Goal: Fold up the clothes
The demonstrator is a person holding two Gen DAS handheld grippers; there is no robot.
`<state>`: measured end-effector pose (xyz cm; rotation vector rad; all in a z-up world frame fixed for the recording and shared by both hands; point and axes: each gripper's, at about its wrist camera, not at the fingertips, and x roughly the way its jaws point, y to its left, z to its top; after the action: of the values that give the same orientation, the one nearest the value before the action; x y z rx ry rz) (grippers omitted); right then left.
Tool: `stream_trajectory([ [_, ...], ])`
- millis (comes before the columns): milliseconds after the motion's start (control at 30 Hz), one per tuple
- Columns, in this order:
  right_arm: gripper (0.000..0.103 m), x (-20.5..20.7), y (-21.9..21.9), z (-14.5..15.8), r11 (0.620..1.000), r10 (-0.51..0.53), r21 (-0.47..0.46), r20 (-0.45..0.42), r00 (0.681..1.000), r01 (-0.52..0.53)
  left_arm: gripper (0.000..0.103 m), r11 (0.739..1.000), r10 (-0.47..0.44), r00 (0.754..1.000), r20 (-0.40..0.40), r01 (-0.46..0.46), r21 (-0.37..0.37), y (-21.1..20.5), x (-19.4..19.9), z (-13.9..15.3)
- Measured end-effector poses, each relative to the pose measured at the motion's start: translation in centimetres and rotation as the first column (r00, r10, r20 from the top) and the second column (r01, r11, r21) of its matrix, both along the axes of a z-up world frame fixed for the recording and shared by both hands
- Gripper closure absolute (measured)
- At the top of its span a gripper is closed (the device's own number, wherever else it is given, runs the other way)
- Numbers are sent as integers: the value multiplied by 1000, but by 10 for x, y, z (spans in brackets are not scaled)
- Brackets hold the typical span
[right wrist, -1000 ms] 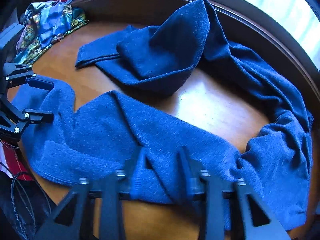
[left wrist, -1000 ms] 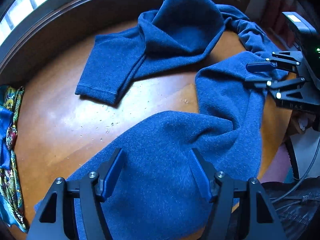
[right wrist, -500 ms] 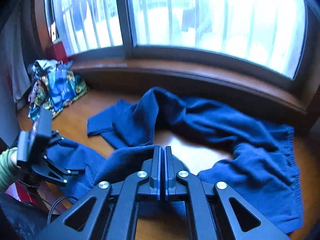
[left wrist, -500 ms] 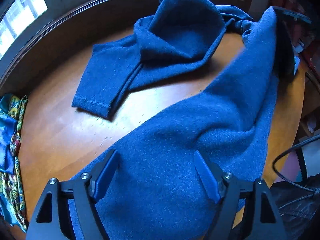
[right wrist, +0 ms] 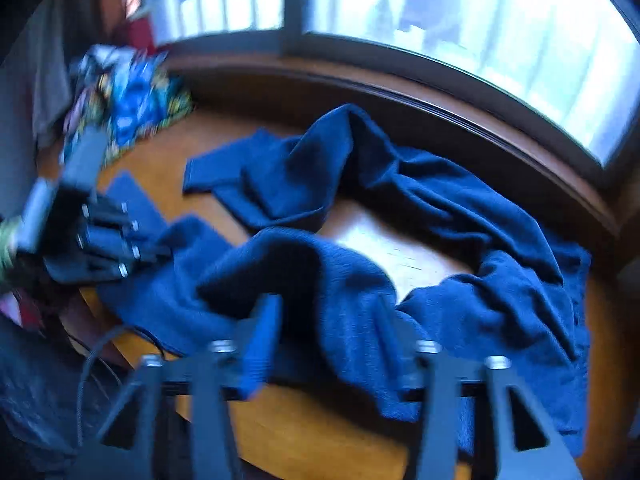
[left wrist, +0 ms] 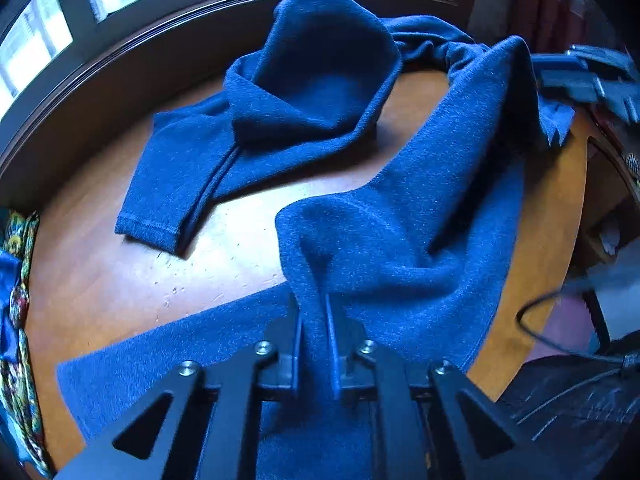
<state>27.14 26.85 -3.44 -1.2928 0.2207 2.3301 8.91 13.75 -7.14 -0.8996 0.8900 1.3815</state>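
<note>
**Blue fleece garment half-gathered on a round wooden counter**

A dark blue fleece garment (left wrist: 420, 208) sprawls in a loose ring across a round wooden counter (left wrist: 120, 280) beside a curved window. It looks like a hooded top, though the bunching makes that uncertain: a hood-like peak (left wrist: 328, 60) stands near the window, and a flat cuffed sleeve (left wrist: 172, 192) lies to its left.

The left tool (left wrist: 314, 320) is nearly closed, pinching a raised ridge of the fleece near the counter's front edge. The right tool (right wrist: 328, 344) stands wide open, its fingers straddling a hump of fabric without gripping it; this view is motion-blurred.

The garment is rumpled, with no neat folds or squared edges visible, so most of the folding appears left to do. A patterned multicoloured cloth (right wrist: 128, 96) sits heaped at the counter's far left.
</note>
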Motion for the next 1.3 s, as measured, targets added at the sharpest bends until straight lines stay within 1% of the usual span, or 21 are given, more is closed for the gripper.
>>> stream_trajectory([
  [100, 49, -15, -1, -19, 999, 11, 33, 61, 998, -13, 98, 999, 44, 999, 6, -44, 9, -4, -9, 3],
  [133, 52, -21, 3, -28, 999, -1, 37, 87, 996, -2, 98, 998, 59, 998, 0, -59, 14, -4, -14, 4],
  [167, 81, -25, 9, -33, 999, -19, 34, 108, 994, 15, 99, 997, 74, 997, -7, -74, 20, -4, -18, 5],
  [200, 99, -29, 17, -37, 999, -47, 27, 130, 990, 43, 99, 996, 86, 996, -31, -85, 35, -1, -23, 9],
  [267, 100, -32, 35, -29, 990, -121, 81, 121, 985, 112, 99, 991, 111, 989, -97, -103, 87, 7, -37, 25],
  [333, 100, -27, 50, 3, 969, -201, 154, 26, 979, 195, 99, 976, 158, 971, -178, -126, 179, 18, -50, 54],
  [367, 100, -21, 51, 25, 962, -214, 163, -50, 976, 220, 99, 958, 195, 960, -198, -144, 246, 20, -57, 74],
  [433, 100, -7, 41, 65, 956, -192, 188, -182, 964, 225, 99, 914, 253, 941, -227, -155, 375, 15, -62, 110],
  [500, 100, 2, 18, 83, 959, -124, 221, -234, 964, 177, 99, 872, 280, 924, -259, -132, 472, 10, -60, 135],
  [533, 100, 5, 3, 81, 965, -86, 222, -226, 970, 138, 97, 859, 285, 920, -268, -121, 498, 3, -58, 139],
  [600, 100, 6, -23, 60, 976, -29, 208, -158, 987, 62, 96, 862, 287, 925, -250, -135, 489, -18, -56, 127],
  [667, 100, 7, -49, 24, 985, 20, 170, -49, 999, -12, 96, 895, 270, 935, -228, -156, 418, -38, -61, 102],
  [767, 100, 11, -78, -42, 995, 54, 76, 131, 990, -65, 96, 945, 255, 950, -180, -205, 253, -68, -54, 50],
  [800, 100, 13, -84, -59, 997, 56, 48, 174, 983, -65, 96, 956, 256, 958, -131, -231, 183, -80, -53, 33],
  [867, 99, 20, -88, -77, 999, 31, 2, 208, 978, -32, 96, 957, 275, 960, -55, -267, 113, -98, -48, 22],
  [933, 98, 25, -85, -76, 999, -3, -39, 195, 981, 11, 94, 958, 275, 960, -45, -270, 97, -105, -49, 21],
  [1000, 88, 30, -80, -67, 995, -24, -95, 177, 984, 41, 89, 959, 274, 961, -40, -270, 85, -113, -51, 21],
  [1033, 85, 32, -80, -60, 993, -18, -112, 166, 986, 37, 81, 960, 274, 961, -38, -270, 79, -116, -52, 21],
  [1100, 67, 35, -79, -48, 989, -8, -145, 145, 989, 29, 71, 960, 273, 961, -33, -270, 66, -123, -54, 21],
  [1133, 64, 37, -79, -41, 987, -3, -162, 133, 991, 25, 64, 961, 273, 962, -31, -270, 60, -127, -54, 21],
  [1300, 61, 35, -96, -3, 984, 56, -170, 48, 997, -47, 63, 957, 288, 957, -7, -288, 39, -148, -66, 26],
])
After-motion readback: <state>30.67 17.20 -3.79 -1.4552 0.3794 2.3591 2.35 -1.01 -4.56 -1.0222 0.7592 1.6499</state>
